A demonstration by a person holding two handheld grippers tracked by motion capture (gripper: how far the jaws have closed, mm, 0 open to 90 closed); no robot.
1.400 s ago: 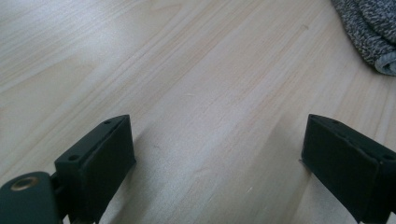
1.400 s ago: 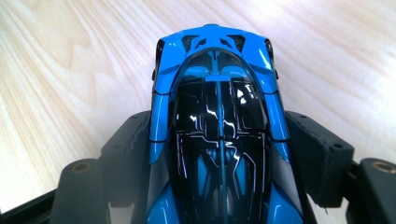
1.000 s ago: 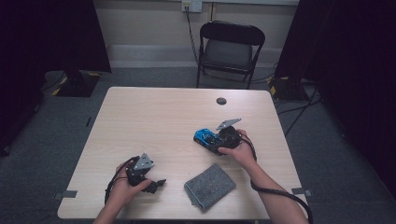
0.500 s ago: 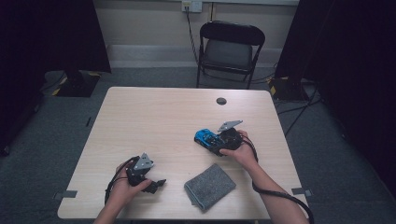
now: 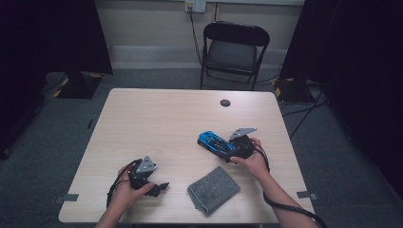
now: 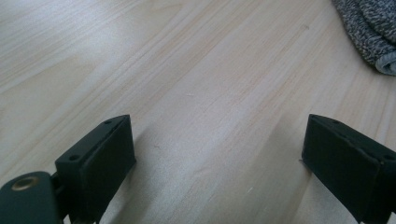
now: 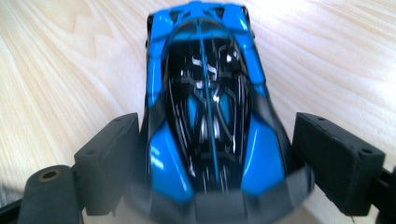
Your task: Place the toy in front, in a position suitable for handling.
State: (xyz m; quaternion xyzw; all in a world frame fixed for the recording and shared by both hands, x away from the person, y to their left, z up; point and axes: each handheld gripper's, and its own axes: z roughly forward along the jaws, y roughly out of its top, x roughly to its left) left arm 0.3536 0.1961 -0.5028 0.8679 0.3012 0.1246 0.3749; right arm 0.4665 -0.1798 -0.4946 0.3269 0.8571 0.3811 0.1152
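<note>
Nearest the person, the left gripper (image 5: 159,186) rests on the worktop (image 5: 157,123), its fingers (image 6: 98,161) spread apart over bare wood. Just to its right lies a folded grey cloth (image 5: 213,189). Beyond the cloth, the right gripper (image 5: 229,153) has just been opening; its fingers (image 7: 109,158) stand released, flanking the rear of a blue toy sports car (image 5: 215,143) on the worktop's right half. Farther off, a small dark disc (image 5: 225,102) lies near the far edge, before a black folding chair (image 5: 234,50).

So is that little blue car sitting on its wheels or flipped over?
On its wheels, it seems: the blue toy car shows its roof and windows upward, between the right gripper's open jaws on the table.
</note>
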